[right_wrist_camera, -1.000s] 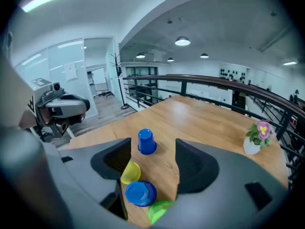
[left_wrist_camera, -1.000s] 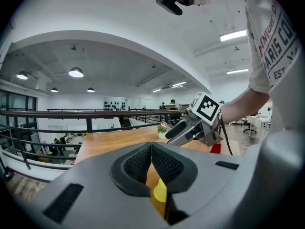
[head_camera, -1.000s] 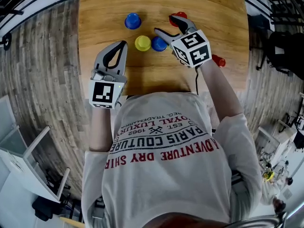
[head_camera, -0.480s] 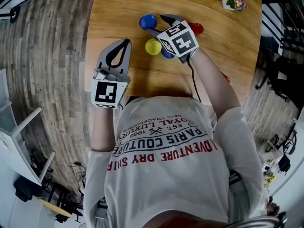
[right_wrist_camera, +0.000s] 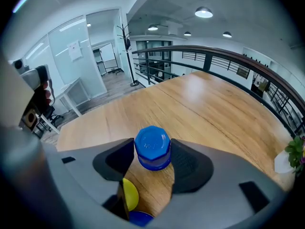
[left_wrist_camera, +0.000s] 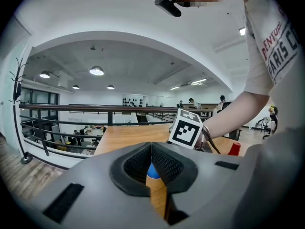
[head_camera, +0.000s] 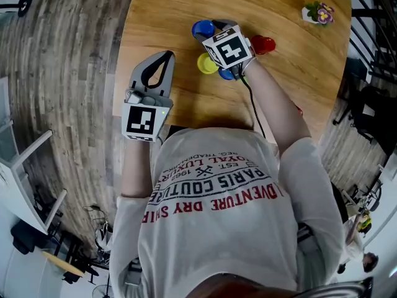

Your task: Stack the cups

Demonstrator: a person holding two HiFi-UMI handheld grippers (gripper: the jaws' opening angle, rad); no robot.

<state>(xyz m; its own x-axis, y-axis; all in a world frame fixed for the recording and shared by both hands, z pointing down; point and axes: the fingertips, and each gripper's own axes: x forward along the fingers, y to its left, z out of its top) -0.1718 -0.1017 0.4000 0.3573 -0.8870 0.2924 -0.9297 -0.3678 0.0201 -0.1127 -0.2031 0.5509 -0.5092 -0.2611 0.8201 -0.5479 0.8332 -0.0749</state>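
Shift of the right claw [head_camera: 211, 27] over the last second: up from beside the near blue cup [head_camera: 227, 74] and the red cup [head_camera: 264, 44], leftward and farther across the table [head_camera: 167, 17]. Now straddles the far blue cup [right_wrist_camera: 152, 147], closing its jaws, one pad at each side of the cup wall. No firm squeeze to be seen yet, so released rather than clenched.

Reads, as a judgement, as the start of the first pick-up. Nothing stacked so far: four cups in sight, each alone on the wood, with the yellow cup [head_camera: 206, 63] just near of the target and the near blue cup beside it to the right.

Far blue cup: upside down, flat eight-sided base upward, mouth down on the table. Long axis vertical, square to the tabletop, no tilt. Sits in the far left part of the cluster, apart from its neighbours.

Left claw [head_camera: 162, 59]: clenched on nothing, tips together, parked at the near left of the table and pointing toward the cups.
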